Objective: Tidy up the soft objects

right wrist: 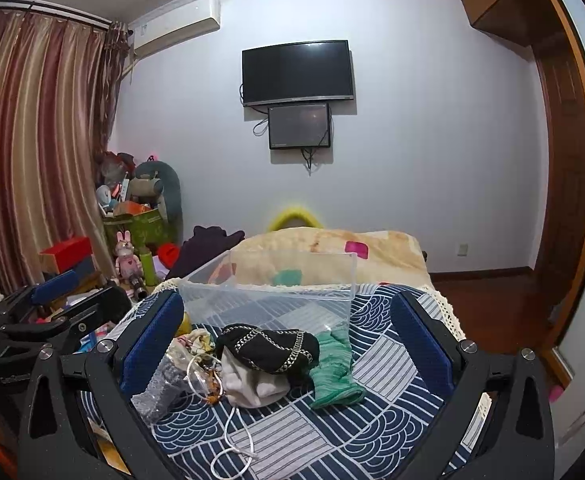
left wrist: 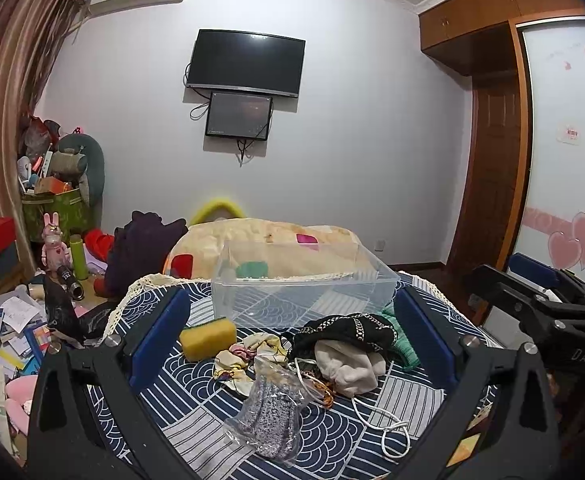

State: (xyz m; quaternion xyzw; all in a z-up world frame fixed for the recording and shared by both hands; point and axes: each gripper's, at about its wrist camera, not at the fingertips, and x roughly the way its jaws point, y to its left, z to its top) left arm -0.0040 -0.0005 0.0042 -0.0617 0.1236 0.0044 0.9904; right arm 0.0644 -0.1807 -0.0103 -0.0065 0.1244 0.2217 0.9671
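Left wrist view, left tool point(left wrist: 292, 340) spread and empty, sponge point(left wrist: 207, 337) beside its left finger, clothes pile point(left wrist: 348, 344) between fingers, bin point(left wrist: 300, 284) ahead, right tool point(right wrist: 288, 344) likewise spread above the bed point(right wrist: 392, 364).

Legible text: one item. White letters "DAS" on the black body of the right gripper point(left wrist: 548, 312), seen in the left wrist view at the right edge, right of the clear plastic bin point(left wrist: 304, 284). Red print on the wardrobe door sticker point(left wrist: 571, 135): too small to read. TV point(left wrist: 246, 63) brand mark unreadable.
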